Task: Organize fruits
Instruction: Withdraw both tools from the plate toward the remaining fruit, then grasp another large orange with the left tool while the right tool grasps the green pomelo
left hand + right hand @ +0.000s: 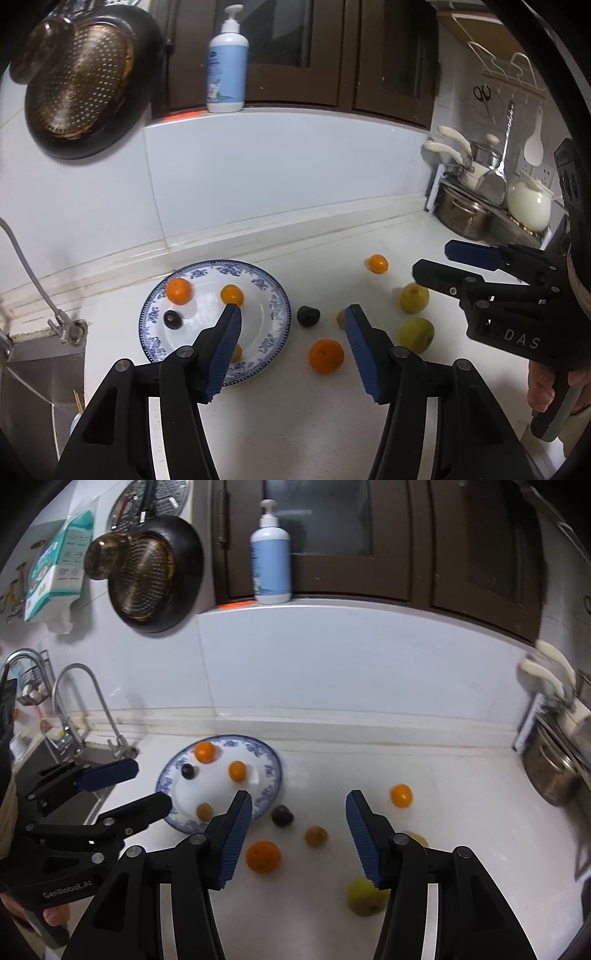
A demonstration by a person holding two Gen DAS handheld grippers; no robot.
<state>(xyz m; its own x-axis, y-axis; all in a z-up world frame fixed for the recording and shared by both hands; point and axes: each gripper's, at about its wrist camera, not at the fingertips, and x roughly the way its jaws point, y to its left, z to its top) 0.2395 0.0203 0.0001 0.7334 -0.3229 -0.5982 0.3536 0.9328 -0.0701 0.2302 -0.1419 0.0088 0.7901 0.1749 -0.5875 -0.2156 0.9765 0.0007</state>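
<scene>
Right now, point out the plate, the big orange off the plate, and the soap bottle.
plate (275, 306), left wrist view, bare blue rim on its right side.
big orange (326, 356), left wrist view, middle of its peel.
soap bottle (270, 566), right wrist view, middle of its body.

Ahead of the left gripper (291, 314), the plate (266, 345) lies behind its left jaw, bearing four fruits. A large orange (326, 356) sits between the jaws, a dark fruit (308, 315) just beyond it. Two apples (414, 297) lie right of the right jaw.
</scene>
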